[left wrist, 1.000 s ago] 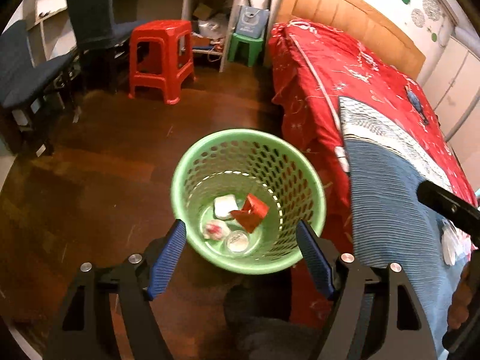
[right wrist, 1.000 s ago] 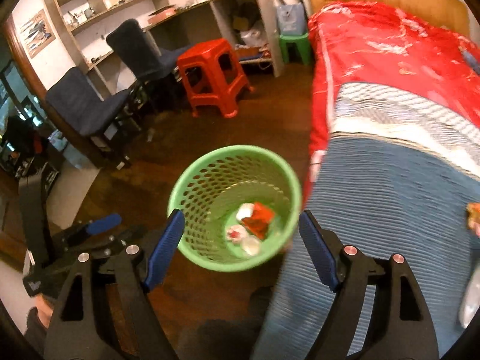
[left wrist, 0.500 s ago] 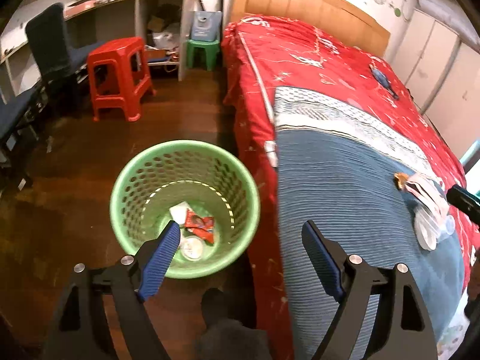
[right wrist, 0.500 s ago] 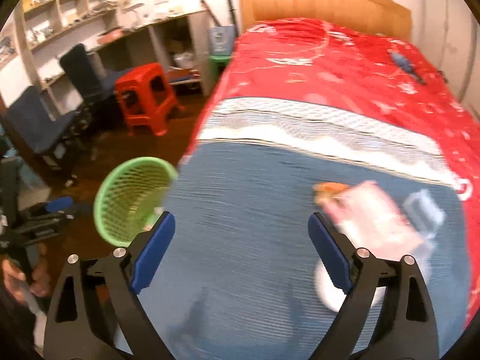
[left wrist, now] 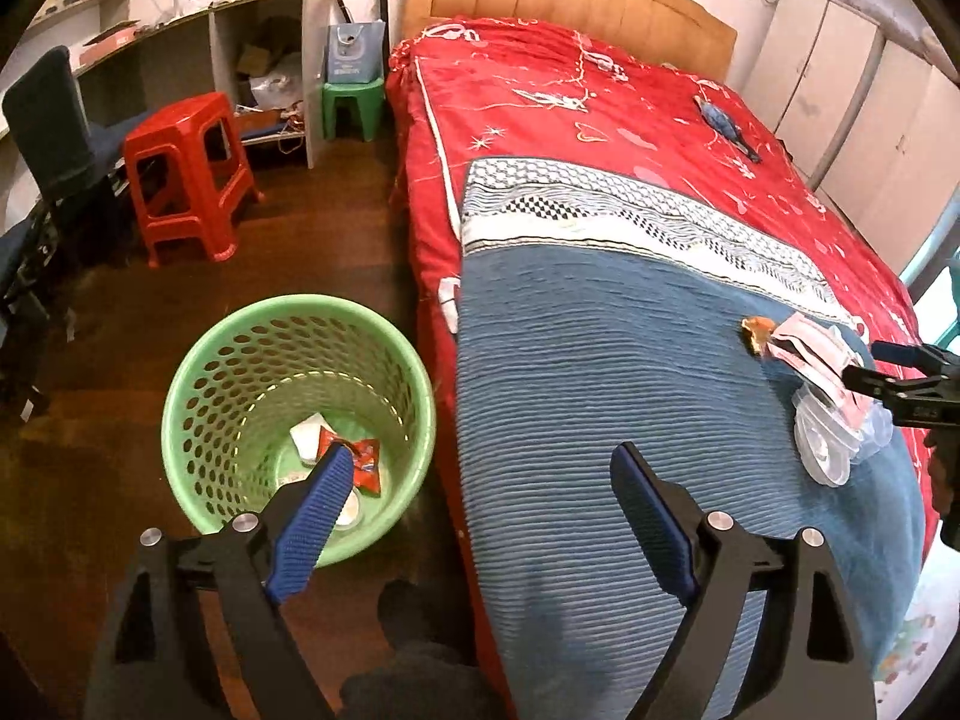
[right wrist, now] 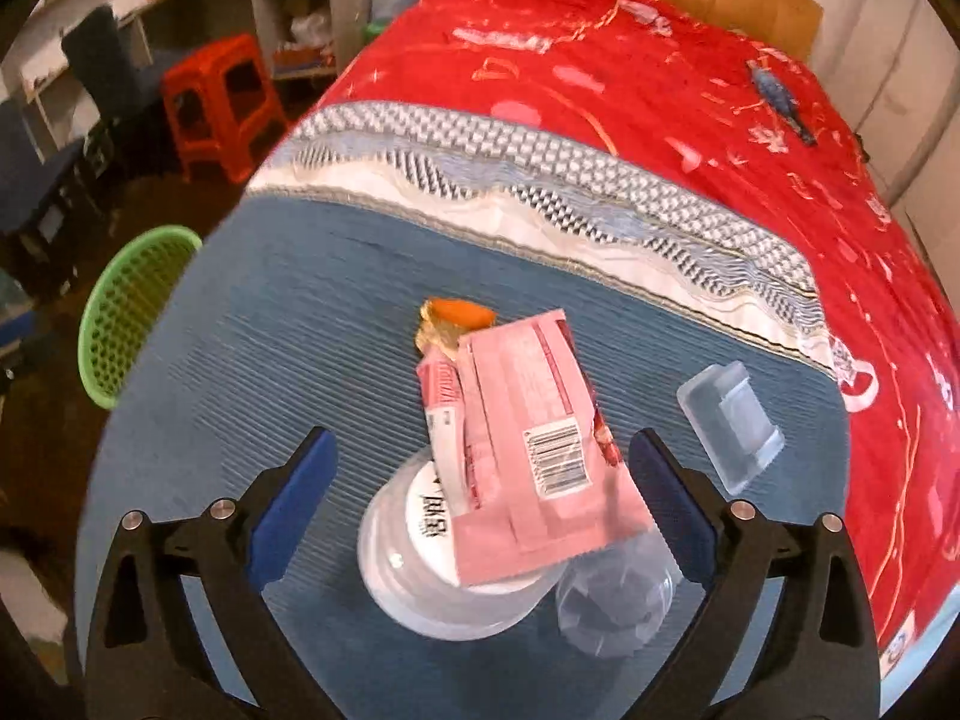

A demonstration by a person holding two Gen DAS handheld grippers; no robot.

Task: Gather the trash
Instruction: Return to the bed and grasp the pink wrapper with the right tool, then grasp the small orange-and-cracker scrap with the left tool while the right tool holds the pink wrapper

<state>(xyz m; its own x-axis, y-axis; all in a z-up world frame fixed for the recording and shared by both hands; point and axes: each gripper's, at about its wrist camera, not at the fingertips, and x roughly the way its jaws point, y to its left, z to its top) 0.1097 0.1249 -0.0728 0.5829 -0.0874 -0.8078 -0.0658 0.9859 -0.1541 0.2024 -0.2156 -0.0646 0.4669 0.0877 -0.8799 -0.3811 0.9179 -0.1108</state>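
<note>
My right claw point(right wrist: 480, 510) is spread around the light, crinkly pink wrapper point(right wrist: 528, 450); I would pinch its middle.

The pink wrapper point(right wrist: 528, 456) covers part of the white lid point(right wrist: 420, 564) and orange scrap point(right wrist: 456, 315); the lid's print is unreadable. The green basket point(right wrist: 129, 312) is partly hidden by the bed edge.

red stool point(left wrist: 189, 174) | green stool point(left wrist: 353, 105) | dark chair point(left wrist: 51, 120) | wardrobe point(left wrist: 870, 102)

Black left gripper point(left wrist: 477, 516), blue ribbed jaws, silver screws
</note>
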